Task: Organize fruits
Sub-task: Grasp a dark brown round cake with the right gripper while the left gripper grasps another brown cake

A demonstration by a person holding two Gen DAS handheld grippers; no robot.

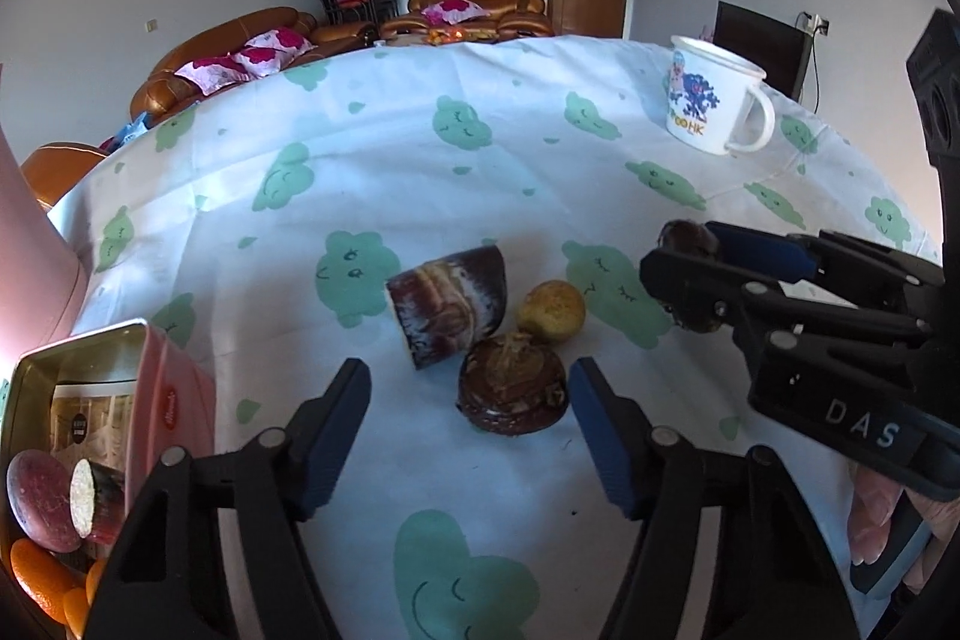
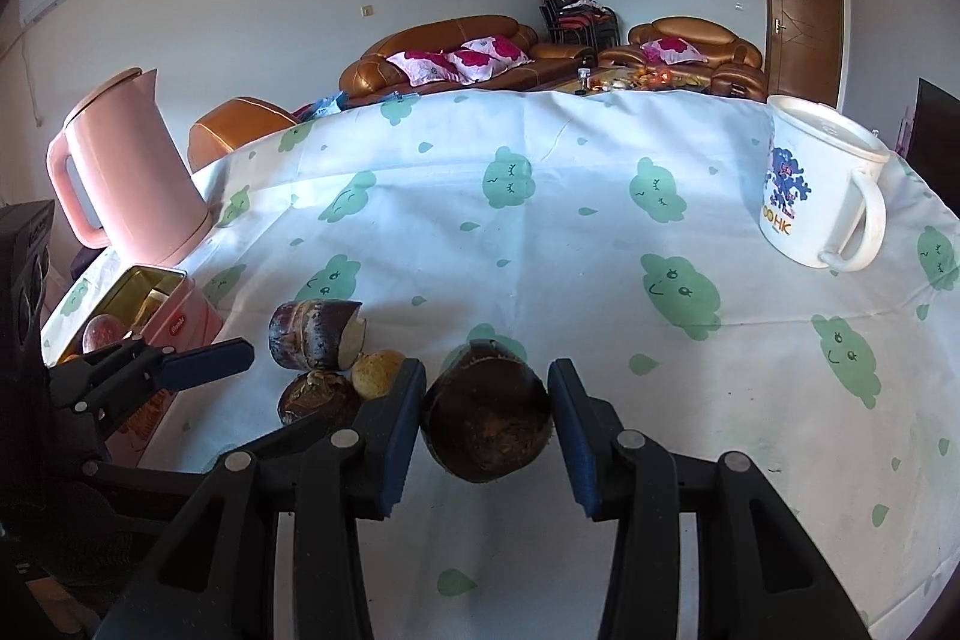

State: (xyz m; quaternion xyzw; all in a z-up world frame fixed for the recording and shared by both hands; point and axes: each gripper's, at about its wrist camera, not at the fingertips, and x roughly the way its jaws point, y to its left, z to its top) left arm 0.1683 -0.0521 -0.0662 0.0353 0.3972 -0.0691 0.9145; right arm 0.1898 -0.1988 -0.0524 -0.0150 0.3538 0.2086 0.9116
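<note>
Lying on the tablecloth (image 1: 480,160): three fruits, fourth in right gripper (image 2: 486,418)

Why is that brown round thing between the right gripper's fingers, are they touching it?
Touching: in the right wrist view both fingers press the brown round fruit.

Ahead of my left gripper (image 1: 468,436) three pieces crowd together: a dark round fruit (image 1: 511,383) between its spread fingers, a small yellow fruit (image 1: 552,311) and a cut cane piece (image 1: 451,305) just behind, touching one another. To its left the pink tin (image 1: 174,394) walls off that side, with the pink kettle (image 2: 129,166) behind it. My right gripper (image 2: 486,418) blocks the right flank. Beyond the cluster, the desk (image 2: 540,250) lies bare up to the white mug (image 2: 822,196) at far right.
</note>
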